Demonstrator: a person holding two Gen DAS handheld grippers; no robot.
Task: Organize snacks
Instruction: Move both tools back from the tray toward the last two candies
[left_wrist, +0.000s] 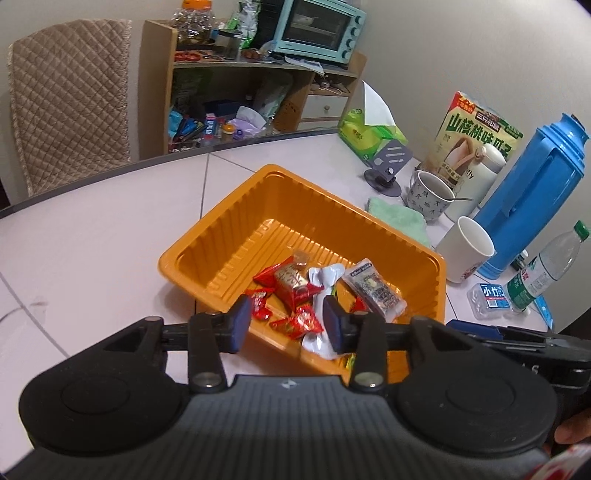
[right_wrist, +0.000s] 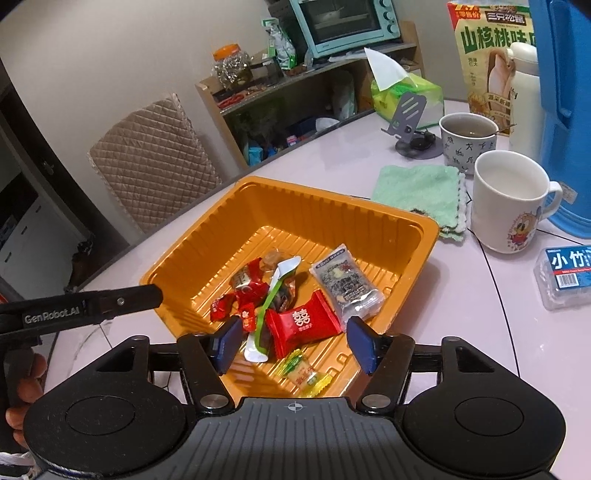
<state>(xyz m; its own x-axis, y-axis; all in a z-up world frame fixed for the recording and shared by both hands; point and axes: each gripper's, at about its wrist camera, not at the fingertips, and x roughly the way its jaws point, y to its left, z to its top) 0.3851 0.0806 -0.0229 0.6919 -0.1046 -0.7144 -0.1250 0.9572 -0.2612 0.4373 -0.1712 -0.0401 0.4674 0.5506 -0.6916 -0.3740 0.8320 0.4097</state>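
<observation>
An orange tray of wrapped snacks sits on the bench. The left gripper and right gripper hover over its near edge, jaws released and empty. A white mug stands right.

The blue jug at 2 o'clock is cut off by the right wrist picture's edge. The snack box loses its top there too. In the left wrist view, the yellow candy at 6 o'clock hides behind the left gripper. Shelf things at 11 o'clock look too small to tell.
</observation>
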